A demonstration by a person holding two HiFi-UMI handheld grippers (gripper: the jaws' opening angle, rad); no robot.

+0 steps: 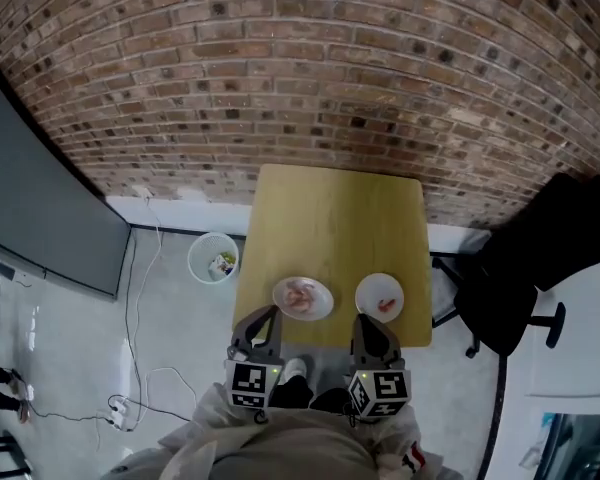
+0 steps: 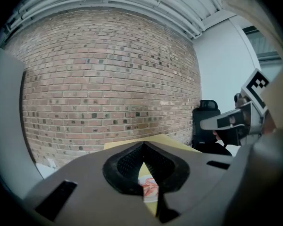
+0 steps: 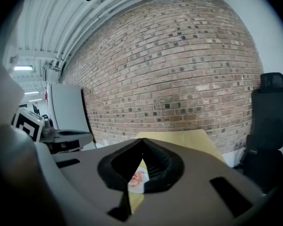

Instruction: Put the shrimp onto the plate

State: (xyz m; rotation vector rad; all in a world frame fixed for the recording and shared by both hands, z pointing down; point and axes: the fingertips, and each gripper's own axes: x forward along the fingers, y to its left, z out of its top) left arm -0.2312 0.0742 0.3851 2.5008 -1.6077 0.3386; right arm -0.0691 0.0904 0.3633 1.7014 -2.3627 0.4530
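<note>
On the yellow table, near its front edge, stand two white plates. The left plate holds a heap of pink shrimp. The right plate carries one shrimp. My left gripper is shut and empty, just short of the table edge before the left plate. My right gripper is also shut and empty, before the right plate. In the left gripper view the shrimp show through the gap under the closed tips. In the right gripper view the single shrimp shows the same way.
A black office chair stands right of the table. A white bin sits on the floor at the left, with cables trailing near it. A brick wall runs behind the table, and a grey panel leans at far left.
</note>
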